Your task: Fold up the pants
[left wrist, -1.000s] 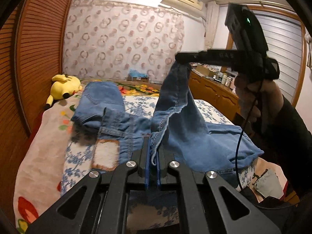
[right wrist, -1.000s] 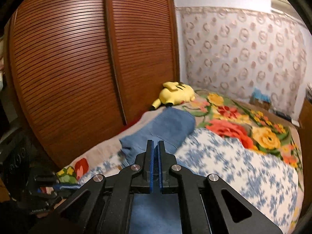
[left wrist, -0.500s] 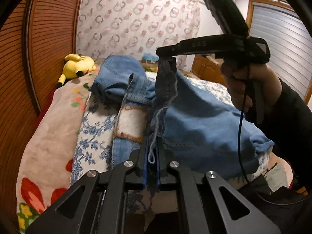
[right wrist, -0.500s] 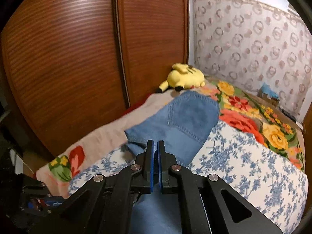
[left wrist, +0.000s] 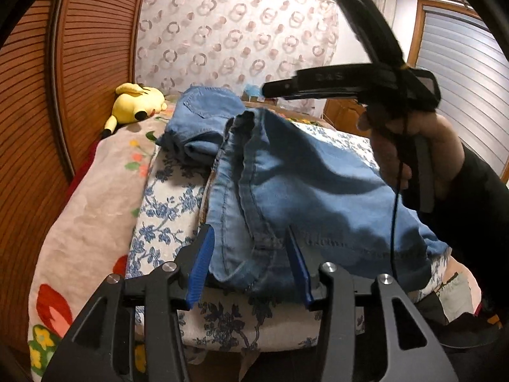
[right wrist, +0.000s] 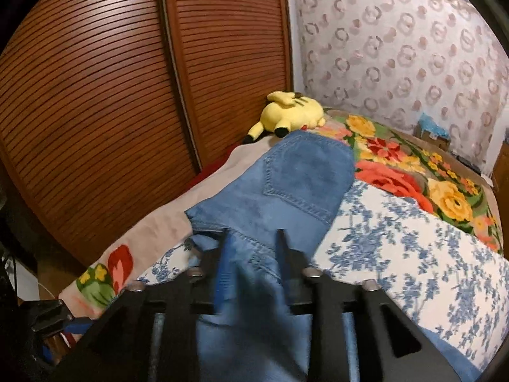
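Floral bedding (left wrist: 165,210) is carrying the folded blue pants (left wrist: 305,197); both the left hand-held gripper (left wrist: 251,267) and the right hand-held gripper (right wrist: 254,254) are hanging spread wide over the denim, gripping nothing.

Pants (left wrist: 305,191): one pair was present.
Grippers: two were counted, left gripper (left wrist: 251,264) and right gripper (right wrist: 253,256).
Plush toy (right wrist: 291,116): one.
Louvred wooden doors (right wrist: 133,95): two panels.
Bed (right wrist: 413,254): one.

Both grippers' fingers (left wrist: 200,264) now apart, pants (left wrist: 302,191) released.
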A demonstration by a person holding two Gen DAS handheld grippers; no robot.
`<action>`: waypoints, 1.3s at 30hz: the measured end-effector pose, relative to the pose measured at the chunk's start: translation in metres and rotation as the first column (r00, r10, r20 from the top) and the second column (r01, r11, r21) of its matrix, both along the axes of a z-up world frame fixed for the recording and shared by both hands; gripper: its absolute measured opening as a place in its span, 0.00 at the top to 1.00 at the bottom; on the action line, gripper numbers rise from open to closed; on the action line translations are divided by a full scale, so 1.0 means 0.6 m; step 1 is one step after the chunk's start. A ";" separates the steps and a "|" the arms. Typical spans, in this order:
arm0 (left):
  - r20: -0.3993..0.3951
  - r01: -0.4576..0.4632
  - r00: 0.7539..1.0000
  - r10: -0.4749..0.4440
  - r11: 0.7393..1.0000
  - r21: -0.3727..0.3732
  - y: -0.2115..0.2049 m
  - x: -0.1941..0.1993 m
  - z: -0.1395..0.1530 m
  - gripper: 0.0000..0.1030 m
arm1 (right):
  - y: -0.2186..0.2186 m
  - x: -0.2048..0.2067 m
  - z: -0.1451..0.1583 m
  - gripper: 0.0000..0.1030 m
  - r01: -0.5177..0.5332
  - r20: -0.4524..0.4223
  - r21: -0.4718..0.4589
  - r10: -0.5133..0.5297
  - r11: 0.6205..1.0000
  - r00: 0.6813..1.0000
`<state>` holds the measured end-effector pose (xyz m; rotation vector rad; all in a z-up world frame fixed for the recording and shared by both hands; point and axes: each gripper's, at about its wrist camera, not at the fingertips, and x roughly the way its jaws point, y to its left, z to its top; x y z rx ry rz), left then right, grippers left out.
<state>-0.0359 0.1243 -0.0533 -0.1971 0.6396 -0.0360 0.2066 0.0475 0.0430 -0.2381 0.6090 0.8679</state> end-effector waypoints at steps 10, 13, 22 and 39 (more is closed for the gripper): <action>-0.003 0.031 1.000 -0.031 0.999 0.020 -0.020 0.024 -0.008 0.56 | -0.153 -0.035 0.031 0.57 0.108 0.060 0.018 -0.108 0.994 0.992; -0.046 0.031 0.998 -0.030 0.999 0.030 -0.026 0.038 -0.027 0.63 | -0.200 -0.050 0.026 0.57 0.137 0.067 -0.003 -0.137 0.991 0.988; -0.116 0.020 0.993 -0.015 0.999 0.044 -0.029 0.055 -0.061 0.64 | -0.288 -0.075 -0.059 0.57 0.224 0.005 -0.086 -0.224 0.971 0.974; -0.041 0.007 0.999 -0.005 0.999 0.049 -0.032 0.032 -0.038 0.82 | -0.309 -0.052 -0.144 0.57 0.315 -0.074 -0.083 -0.321 0.946 0.944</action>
